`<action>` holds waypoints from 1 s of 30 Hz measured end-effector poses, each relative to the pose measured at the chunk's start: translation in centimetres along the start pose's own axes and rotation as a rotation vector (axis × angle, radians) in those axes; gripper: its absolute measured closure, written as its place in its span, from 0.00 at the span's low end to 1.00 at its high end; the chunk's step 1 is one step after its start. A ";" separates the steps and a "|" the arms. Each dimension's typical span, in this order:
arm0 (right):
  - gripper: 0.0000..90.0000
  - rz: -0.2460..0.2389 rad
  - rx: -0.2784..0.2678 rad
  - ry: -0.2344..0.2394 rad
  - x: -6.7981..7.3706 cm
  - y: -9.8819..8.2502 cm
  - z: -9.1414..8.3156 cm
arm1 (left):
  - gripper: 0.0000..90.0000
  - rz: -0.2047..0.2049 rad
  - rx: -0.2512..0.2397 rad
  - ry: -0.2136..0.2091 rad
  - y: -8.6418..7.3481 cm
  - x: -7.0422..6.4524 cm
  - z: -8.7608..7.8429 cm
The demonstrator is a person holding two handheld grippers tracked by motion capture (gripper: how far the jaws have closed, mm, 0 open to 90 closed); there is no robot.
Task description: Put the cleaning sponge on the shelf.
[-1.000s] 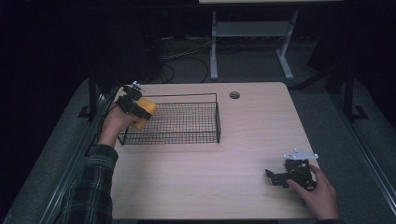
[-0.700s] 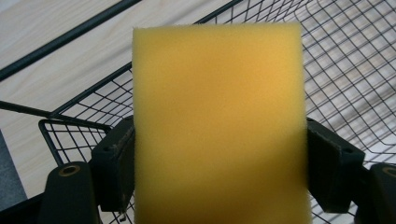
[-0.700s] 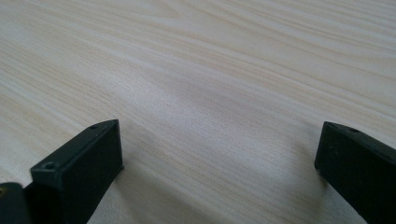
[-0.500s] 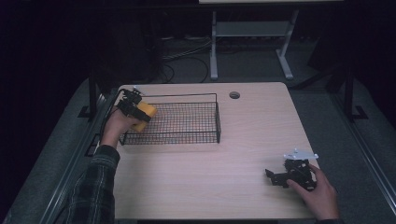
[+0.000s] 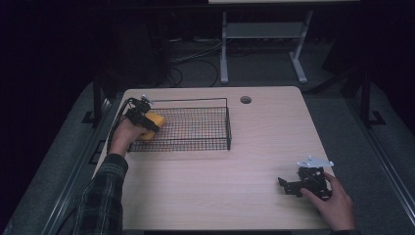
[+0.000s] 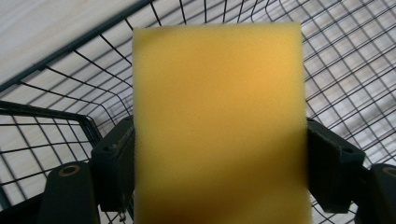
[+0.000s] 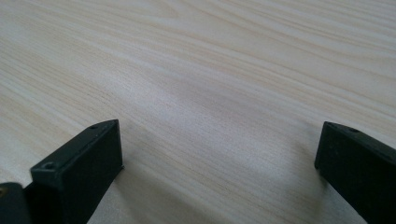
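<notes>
Okay, my left gripper (image 5: 146,121) is clamped on the yellow sponge (image 6: 219,126), holding it inside the wire basket (image 5: 205,145) at its left end; my right gripper (image 5: 293,186) rests spread wide on the table (image 5: 235,196).

A dim lab or office: pale wooden desk (image 5: 235,147) with cable hole (image 5: 245,100); floor cables (image 5: 195,56); metal stand (image 5: 259,39).
</notes>
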State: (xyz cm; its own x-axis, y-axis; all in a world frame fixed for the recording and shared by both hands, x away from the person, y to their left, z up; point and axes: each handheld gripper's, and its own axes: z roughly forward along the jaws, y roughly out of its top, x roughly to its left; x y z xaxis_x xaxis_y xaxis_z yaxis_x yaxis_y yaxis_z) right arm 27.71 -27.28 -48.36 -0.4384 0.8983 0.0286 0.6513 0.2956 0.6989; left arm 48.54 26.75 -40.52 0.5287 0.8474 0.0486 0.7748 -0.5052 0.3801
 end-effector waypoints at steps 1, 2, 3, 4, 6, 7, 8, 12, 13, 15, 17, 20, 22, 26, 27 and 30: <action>0.00 -0.002 0.000 -0.001 0.0 0.0 0.0 | 0.25 0.001 0.004 0.004 -0.1 0.0 0.1; 0.00 -0.002 0.000 -0.001 0.0 0.0 0.0 | 0.25 0.004 0.009 0.004 -0.1 0.0 0.2; 0.00 -0.002 0.000 -0.001 0.0 0.0 0.0 | 0.25 0.002 0.008 0.003 -0.1 -0.1 0.3; 0.00 -0.002 0.000 -0.001 0.0 0.0 0.0 | 0.25 -0.001 0.005 0.002 -0.1 -0.1 0.3; 0.00 -0.003 0.000 -0.002 0.0 0.0 0.0 | 0.25 0.003 0.014 -0.001 -0.2 -0.1 0.4; 0.00 -0.003 0.000 -0.002 0.0 0.0 0.0 | 0.25 0.000 0.020 -0.005 -0.2 -0.1 0.4; 0.00 -0.003 0.000 -0.002 0.0 0.0 0.0 | 0.25 0.003 0.023 -0.006 -0.2 -0.1 0.5; 0.00 -0.003 0.000 -0.002 0.0 0.0 0.0 | 0.25 0.001 0.022 -0.012 -0.3 0.0 0.5; 0.00 -0.003 0.000 -0.002 0.0 0.0 0.0 | 0.25 0.003 0.024 -0.018 -0.3 0.0 0.5; 0.00 -0.003 0.001 -0.001 0.0 0.0 0.0 | 0.25 0.004 0.033 -0.020 -0.4 -0.1 0.5; 0.00 -0.003 0.000 -0.002 0.0 0.0 0.0 | 0.24 0.003 0.040 -0.022 -0.4 -0.1 0.6; 0.00 -0.003 0.000 -0.002 0.0 0.0 0.0 | 0.22 0.004 0.044 -0.028 -0.5 0.0 0.6; 0.00 -0.003 0.000 -0.002 0.0 0.0 0.0 | 0.21 0.004 0.037 -0.028 -0.5 0.0 0.5; 0.00 -0.003 0.000 -0.001 0.0 0.0 0.0 | 0.20 0.003 0.027 -0.030 -0.5 -0.1 0.3; 0.00 -0.003 0.001 -0.002 0.0 0.0 0.0 | 0.20 0.003 0.023 -0.029 -0.5 -0.1 0.2; 0.00 -0.003 0.001 -0.002 0.0 0.0 0.0 | 0.20 0.005 0.011 -0.027 -0.4 -0.2 -0.3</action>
State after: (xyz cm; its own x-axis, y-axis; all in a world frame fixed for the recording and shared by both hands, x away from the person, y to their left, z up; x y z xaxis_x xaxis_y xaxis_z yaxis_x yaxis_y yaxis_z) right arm 27.72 -27.29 -48.37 -0.4391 0.8981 0.0252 0.6503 0.2984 0.6986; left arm 48.00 26.82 -40.46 0.5413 0.8404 0.0258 0.7758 -0.5111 0.3700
